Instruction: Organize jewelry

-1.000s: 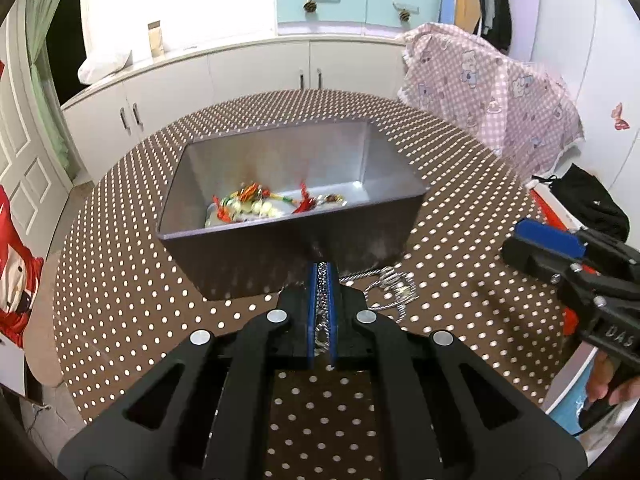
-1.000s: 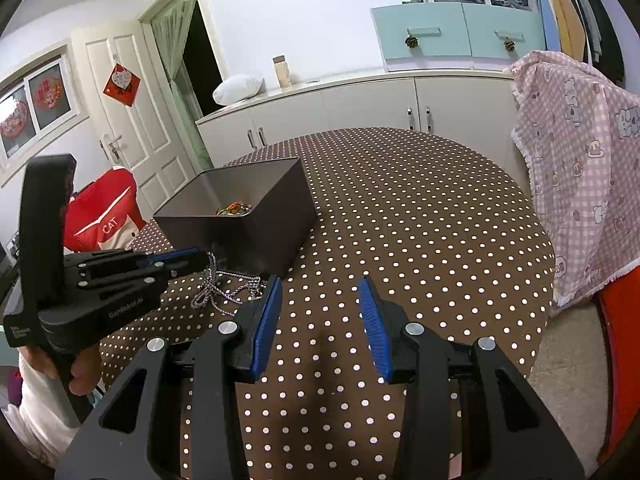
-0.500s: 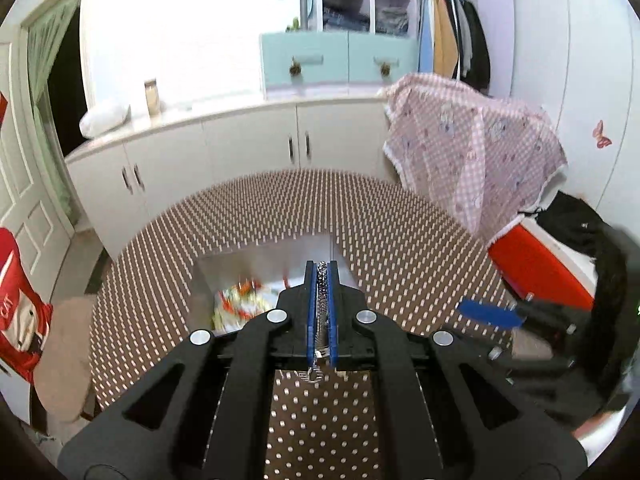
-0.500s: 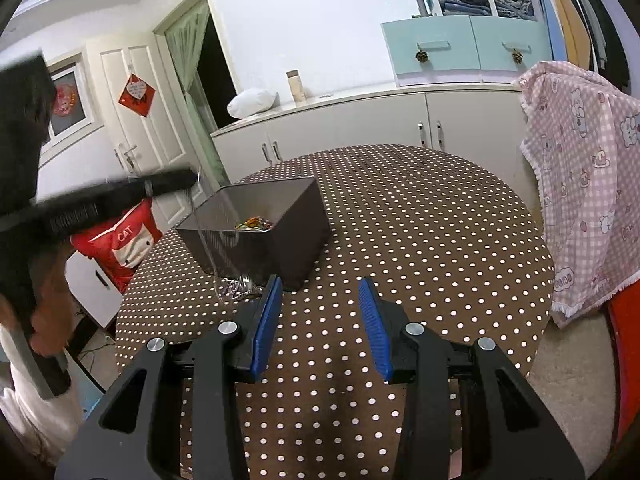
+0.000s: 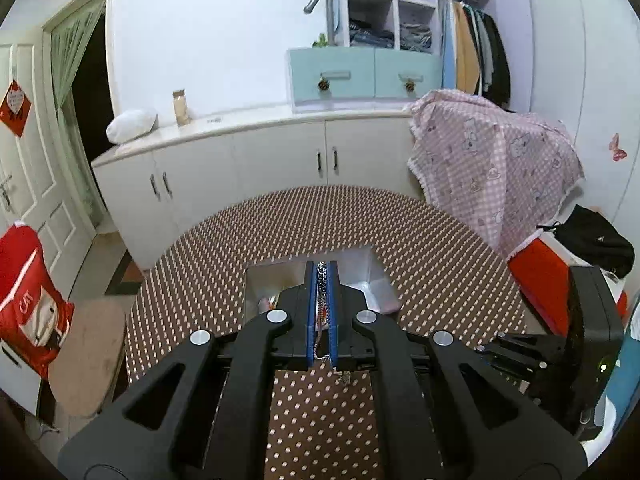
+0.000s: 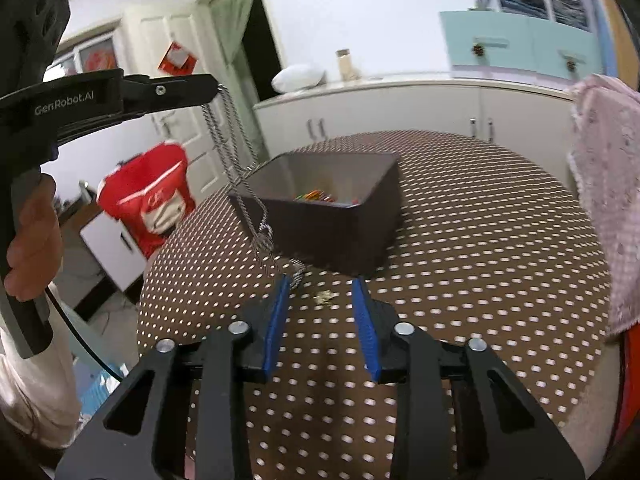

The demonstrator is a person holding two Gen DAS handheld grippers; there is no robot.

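Note:
My left gripper [image 5: 322, 270] is shut on a silver chain necklace [image 5: 322, 292] and holds it high above the table. In the right wrist view the left gripper [image 6: 214, 88] shows at upper left, and the chain [image 6: 236, 168] hangs from it down to the table beside the dark metal box [image 6: 340, 224]. The box [image 5: 372, 276] holds colourful bead jewelry [image 6: 316, 196]. My right gripper [image 6: 320, 288] is open and empty, low over the table in front of the box. A small gold piece [image 6: 324, 297] lies on the table between its fingers.
The round table [image 6: 480, 260] has a brown polka-dot cloth. White cabinets [image 5: 240, 168] stand behind it. A pink checked cloth [image 5: 492, 172] drapes something at the right. A red bag [image 5: 24, 300] and a stool [image 5: 88, 356] are on the left.
My left gripper has risen well above the table, lifting the chain off the cloth so it hangs long. The right gripper has stayed open and moved nearer the box.

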